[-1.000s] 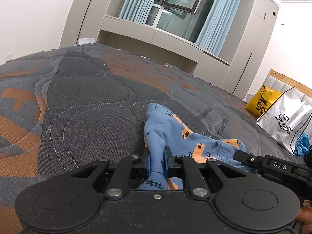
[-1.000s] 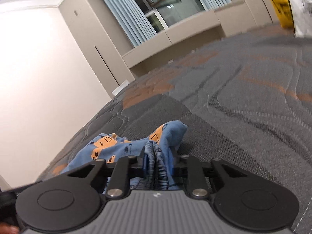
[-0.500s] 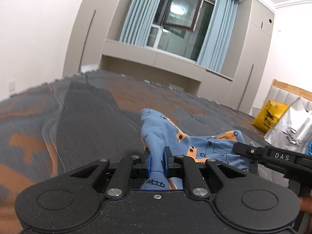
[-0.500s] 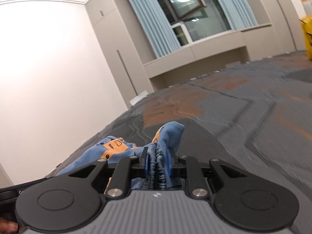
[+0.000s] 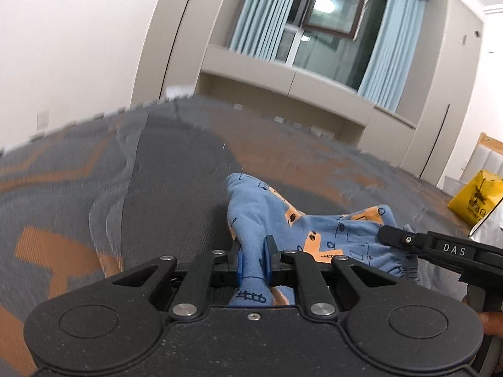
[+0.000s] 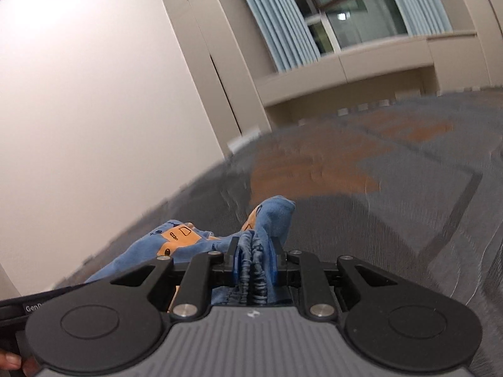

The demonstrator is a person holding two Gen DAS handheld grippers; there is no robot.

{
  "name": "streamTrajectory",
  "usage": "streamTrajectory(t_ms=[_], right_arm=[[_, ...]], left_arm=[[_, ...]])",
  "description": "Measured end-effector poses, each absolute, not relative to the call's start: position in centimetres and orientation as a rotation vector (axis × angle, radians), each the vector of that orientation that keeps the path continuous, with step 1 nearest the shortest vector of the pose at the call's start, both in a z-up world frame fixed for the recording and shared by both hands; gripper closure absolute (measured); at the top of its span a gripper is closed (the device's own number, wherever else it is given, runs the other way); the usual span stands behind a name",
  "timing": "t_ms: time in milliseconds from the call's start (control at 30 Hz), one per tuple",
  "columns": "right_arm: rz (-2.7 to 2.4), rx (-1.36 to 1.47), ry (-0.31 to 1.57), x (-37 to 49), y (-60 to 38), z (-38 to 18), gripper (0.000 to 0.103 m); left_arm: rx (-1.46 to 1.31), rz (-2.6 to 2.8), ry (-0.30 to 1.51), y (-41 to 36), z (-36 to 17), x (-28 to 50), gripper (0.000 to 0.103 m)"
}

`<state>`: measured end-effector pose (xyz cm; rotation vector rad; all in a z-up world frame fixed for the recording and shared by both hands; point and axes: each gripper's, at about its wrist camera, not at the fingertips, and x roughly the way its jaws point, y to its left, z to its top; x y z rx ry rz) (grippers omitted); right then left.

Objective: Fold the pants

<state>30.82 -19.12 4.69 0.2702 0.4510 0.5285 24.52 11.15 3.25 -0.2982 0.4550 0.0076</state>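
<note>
The blue pants [image 5: 267,220] with orange car prints hang bunched between the two tongs, clear of most of the bed. The left tongs [image 5: 254,259] are clamped on a fold of the plain blue fabric, and the right tongs [image 6: 254,262] are clamped on the gathered elastic waistband, whose ribbing shows between the blue pads. Compared with a second ago, both pairs have swung across the bed with the cloth: the window and curtains [image 5: 382,50] now loom larger and higher ahead of the left tongs, the quilt streaks with blur, and the right view has rolled so the wall fills its left side. The grip itself looks unchanged, so the garment is being carried or shaken out rather than folded yet; I judge the task to be at an early stage, with the pants not yet spread flat. Ahead of both tongs, the grey and orange quilted bed [image 5: 173,188] lies open, wide enough to lay the pants out. Its far edge runs ahead, below the window bench. Far to the right of the left tongs, past the right tongs' arm, stands a yellow bag [image 5: 474,201], well apart from the cloth.
</note>
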Motion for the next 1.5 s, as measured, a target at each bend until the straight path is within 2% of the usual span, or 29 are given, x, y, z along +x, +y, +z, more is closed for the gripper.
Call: streamTrajectory(t_ms=[67, 167, 200, 233, 267, 300, 333, 433, 533, 900, 1100, 1500], right_arm=[[0.536, 0.303, 0.518, 31.9, -19.3, 3.4, 0.079], [0.533, 0.441, 0.557, 32.8, -21.1, 2.3, 0.064], [0.518, 0.469, 0.556, 32.9, -21.7, 2.0, 0.057], [0.504, 0.481, 0.551, 32.9, -22.3, 1.9, 0.045], [0.493, 0.491, 0.546, 32.8, -22.8, 1.7, 0.039], [0.486, 0.502, 0.539, 32.7, -23.1, 1.6, 0.027], [0.486, 0.511, 0.531, 32.5, -23.5, 1.5, 0.018], [0.501, 0.524, 0.492, 31.6, -24.3, 1.8, 0.004], [0.494, 0.518, 0.443, 29.9, -24.8, 2.4, 0.000], [0.411, 0.338, 0.283, 22.1, -23.0, 6.3, 0.000], [0.404, 0.255, 0.238, 18.3, -22.4, 8.1, 0.000], [0.326, 0.063, 0.146, 9.1, -22.3, 7.7, 0.000]], left_arm=[[-0.302, 0.018, 0.484, 11.6, 2.3, 24.8, 0.085], [-0.332, 0.027, 0.488, 12.5, 1.9, 24.6, 0.077], [-0.335, 0.034, 0.487, 12.6, 1.8, 24.3, 0.068], [-0.336, 0.043, 0.485, 12.7, 1.8, 24.2, 0.052], [-0.334, 0.058, 0.487, 12.8, 1.8, 24.2, 0.041], [-0.330, 0.075, 0.486, 12.7, 1.9, 23.9, 0.023], [-0.325, 0.100, 0.473, 12.7, 2.1, 23.5, 0.014], [-0.343, 0.127, 0.450, 12.9, 2.8, 22.5, 0.002], [-0.358, 0.149, 0.453, 13.0, 3.2, 21.2, 0.001], [-0.301, 0.224, 0.460, 11.1, 5.4, 15.6, 0.001], [-0.264, 0.257, 0.394, 9.3, 6.7, 11.6, 0.001], [-0.167, 0.285, 0.349, 6.0, 6.3, 5.4, 0.001]])
